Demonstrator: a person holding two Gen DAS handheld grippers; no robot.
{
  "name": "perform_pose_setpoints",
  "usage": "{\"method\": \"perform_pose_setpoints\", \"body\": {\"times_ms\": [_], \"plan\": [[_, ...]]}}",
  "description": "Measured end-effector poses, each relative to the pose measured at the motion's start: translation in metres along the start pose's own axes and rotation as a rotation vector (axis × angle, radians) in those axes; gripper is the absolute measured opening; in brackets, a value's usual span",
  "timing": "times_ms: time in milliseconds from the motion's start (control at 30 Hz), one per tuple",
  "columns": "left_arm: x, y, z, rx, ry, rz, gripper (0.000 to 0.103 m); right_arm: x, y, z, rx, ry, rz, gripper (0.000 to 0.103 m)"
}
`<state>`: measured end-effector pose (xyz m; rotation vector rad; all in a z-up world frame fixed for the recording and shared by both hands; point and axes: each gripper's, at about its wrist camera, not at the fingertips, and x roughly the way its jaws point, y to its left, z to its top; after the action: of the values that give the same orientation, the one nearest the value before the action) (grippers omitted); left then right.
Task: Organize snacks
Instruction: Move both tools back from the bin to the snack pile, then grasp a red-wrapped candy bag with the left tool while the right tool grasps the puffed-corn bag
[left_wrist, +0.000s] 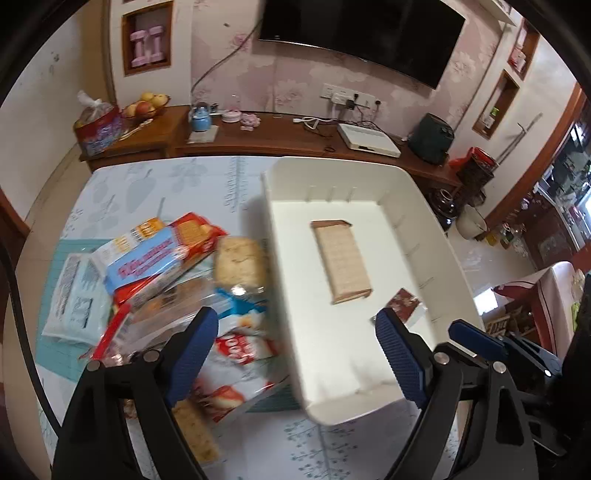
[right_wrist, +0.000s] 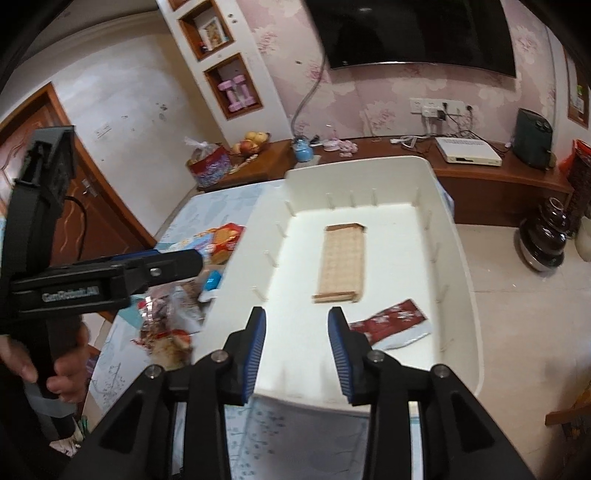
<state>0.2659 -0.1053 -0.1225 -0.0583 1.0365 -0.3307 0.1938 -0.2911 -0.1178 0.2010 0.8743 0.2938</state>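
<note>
Now left gripper (left_wrist: 295, 354) fingers wide apart, empty, right gripper (right_wrist: 297, 354) fingers parted over white bin (right_wrist: 458, 236).

Pink floral wallpaper (left_wrist: 280, 81); wall-mounted television (left_wrist: 365, 33); long wooden sideboard (left_wrist: 280, 138) beneath; pale tiled floor (right_wrist: 517, 295); wooden door (right_wrist: 33, 122).

I get soft, even room light, smeared snack packets (left_wrist: 221, 350) left of my tool, and heavy fisheye bending with dark corners.

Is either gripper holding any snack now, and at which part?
No. Left gripper and right gripper are both open, nothing between their pads.
</note>
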Motion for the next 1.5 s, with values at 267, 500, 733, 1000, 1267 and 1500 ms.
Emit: {"method": "perform_pose_setpoints", "body": {"times_ms": [267, 500, 733, 1000, 1267, 1500], "plan": [[-0.018, 0.047, -0.021, -0.078, -0.013, 0.047, 0.086, 0.004, 0.052, -0.007, -0.093, -0.002, 0.080, 0.043], [-0.030, 0.094, -0.041, -0.149, -0.005, 0.100, 0.087, 0.013, 0.096, -0.017, -0.160, 0.025, 0.137, 0.046], [-0.031, 0.135, -0.063, -0.219, 0.037, 0.122, 0.087, 0.028, 0.130, -0.030, -0.188, 0.064, 0.169, 0.048], [-0.017, 0.170, -0.082, -0.319, 0.145, 0.049, 0.086, 0.053, 0.170, -0.049, -0.240, 0.117, 0.142, 0.062], [0.009, 0.196, -0.087, -0.404, 0.255, 0.008, 0.086, 0.078, 0.191, -0.075, -0.233, 0.142, 0.052, 0.064], [0.035, 0.206, -0.088, -0.378, 0.345, -0.014, 0.086, 0.098, 0.201, -0.095, -0.159, 0.157, -0.054, 0.071]]}}
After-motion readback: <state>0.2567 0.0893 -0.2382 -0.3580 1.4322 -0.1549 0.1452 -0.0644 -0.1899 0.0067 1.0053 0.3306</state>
